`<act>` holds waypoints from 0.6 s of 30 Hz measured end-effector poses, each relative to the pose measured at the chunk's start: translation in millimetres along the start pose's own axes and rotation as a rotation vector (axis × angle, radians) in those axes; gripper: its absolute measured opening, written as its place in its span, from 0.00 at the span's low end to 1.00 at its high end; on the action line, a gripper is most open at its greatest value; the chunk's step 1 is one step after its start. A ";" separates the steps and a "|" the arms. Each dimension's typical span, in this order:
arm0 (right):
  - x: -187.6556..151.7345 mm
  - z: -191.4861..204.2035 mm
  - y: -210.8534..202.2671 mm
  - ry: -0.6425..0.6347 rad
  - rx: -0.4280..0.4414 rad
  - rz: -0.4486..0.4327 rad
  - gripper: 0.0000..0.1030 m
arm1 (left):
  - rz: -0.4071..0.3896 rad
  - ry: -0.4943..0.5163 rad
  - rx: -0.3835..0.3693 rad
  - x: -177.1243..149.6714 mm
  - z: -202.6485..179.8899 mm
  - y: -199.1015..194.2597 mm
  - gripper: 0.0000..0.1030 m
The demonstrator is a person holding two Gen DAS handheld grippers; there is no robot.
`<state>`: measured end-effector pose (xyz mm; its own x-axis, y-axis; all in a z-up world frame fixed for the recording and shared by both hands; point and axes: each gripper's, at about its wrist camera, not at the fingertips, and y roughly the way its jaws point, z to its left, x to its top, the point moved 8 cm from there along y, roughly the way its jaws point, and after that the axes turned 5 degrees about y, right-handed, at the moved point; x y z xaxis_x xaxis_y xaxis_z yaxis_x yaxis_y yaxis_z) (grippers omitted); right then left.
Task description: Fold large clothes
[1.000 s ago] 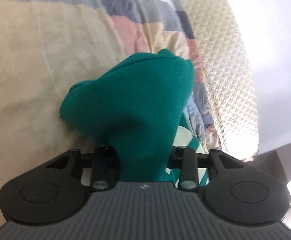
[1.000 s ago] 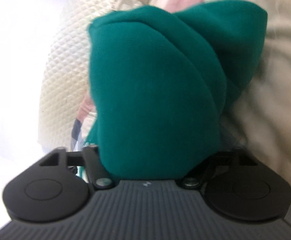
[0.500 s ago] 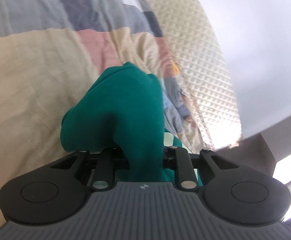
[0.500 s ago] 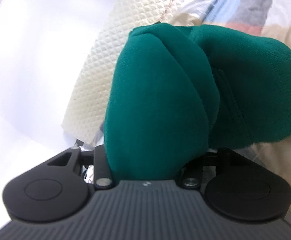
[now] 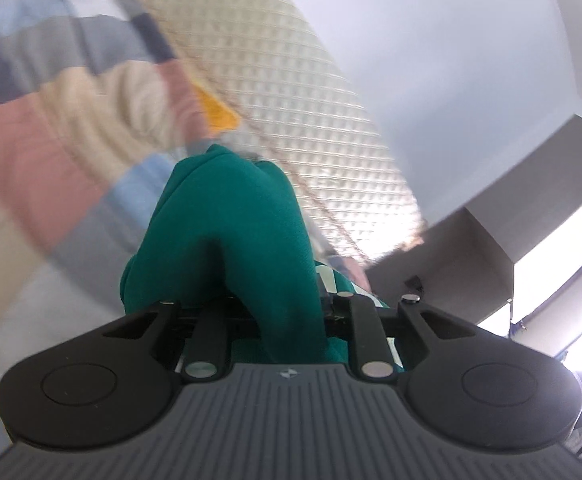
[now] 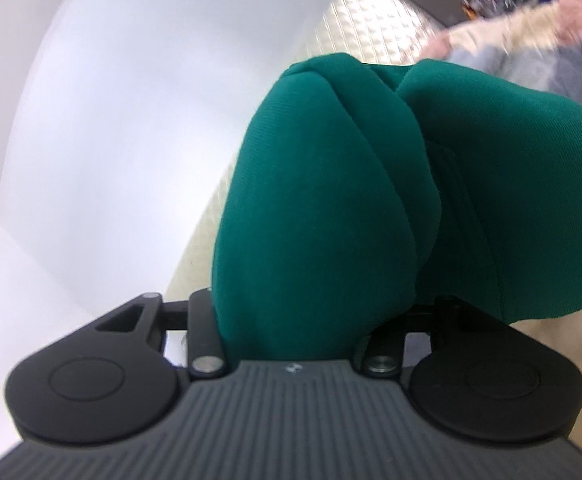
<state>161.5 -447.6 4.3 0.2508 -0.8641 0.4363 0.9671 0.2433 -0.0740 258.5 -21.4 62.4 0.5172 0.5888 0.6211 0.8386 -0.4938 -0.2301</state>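
While your left gripper (image 5: 287, 316) pinches a bunched fold of the green garment (image 5: 231, 248) above the patchwork bedspread (image 5: 51, 128), your right gripper (image 6: 295, 332) clamps a thicker wad; next, spread both hands apart.

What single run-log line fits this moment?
left gripper: shut on garment | right gripper: shut on garment | bedspread: behind
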 end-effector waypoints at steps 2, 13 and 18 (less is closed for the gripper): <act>32.1 2.6 8.4 -0.016 -0.015 -0.019 0.47 | 0.002 0.044 -0.013 7.5 -22.4 35.4 0.22; 106.7 -96.1 134.2 0.014 -0.134 -0.042 0.47 | 0.057 0.170 0.022 -21.5 0.7 246.6 0.22; 89.1 -184.0 173.7 0.025 -0.242 0.019 0.47 | 0.102 0.210 0.007 -58.1 55.6 306.7 0.22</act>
<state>359.6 -563.4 -134.7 0.2667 -0.8719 0.4107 0.9435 0.1493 -0.2958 495.2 -171.5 -85.9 0.5531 0.3900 0.7362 0.7854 -0.5388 -0.3046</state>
